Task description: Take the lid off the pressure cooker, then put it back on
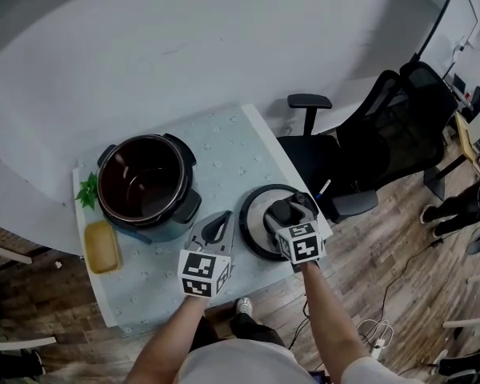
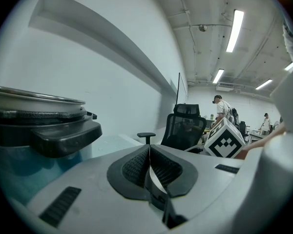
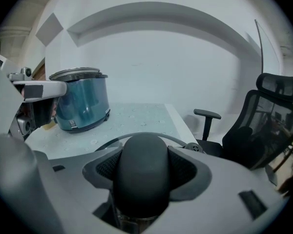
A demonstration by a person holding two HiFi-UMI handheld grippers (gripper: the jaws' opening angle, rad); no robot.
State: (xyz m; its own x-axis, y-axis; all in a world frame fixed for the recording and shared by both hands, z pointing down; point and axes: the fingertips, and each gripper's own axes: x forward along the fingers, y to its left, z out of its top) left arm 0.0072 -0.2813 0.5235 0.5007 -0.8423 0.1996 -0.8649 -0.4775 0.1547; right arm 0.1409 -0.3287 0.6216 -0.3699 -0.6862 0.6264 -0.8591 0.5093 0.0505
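Head view: pressure cooker (image 1: 148,184) stands open at the table's (image 1: 224,142) far left, with its dark inner pot exposed. The lid (image 1: 256,214) is off and sits over the table's near right corner, apart from the cooker. Whether it rests on the table or is just raised, I cannot tell. The left tool (image 1: 222,218) lies between cooker and lid.

Right gripper view, not legible from above: the right tool (image 3: 140,172) is clamped on the lid's black knob (image 3: 140,179), which fills the gap between the jaws. The lid's round rim arcs beyond the knob. The cooker body reads teal here, with a steel rim.

Left gripper view: jaws pressed together, nothing between them. The cooker's black side handle (image 2: 63,135) looms at left. An office chair (image 2: 185,126) is behind.
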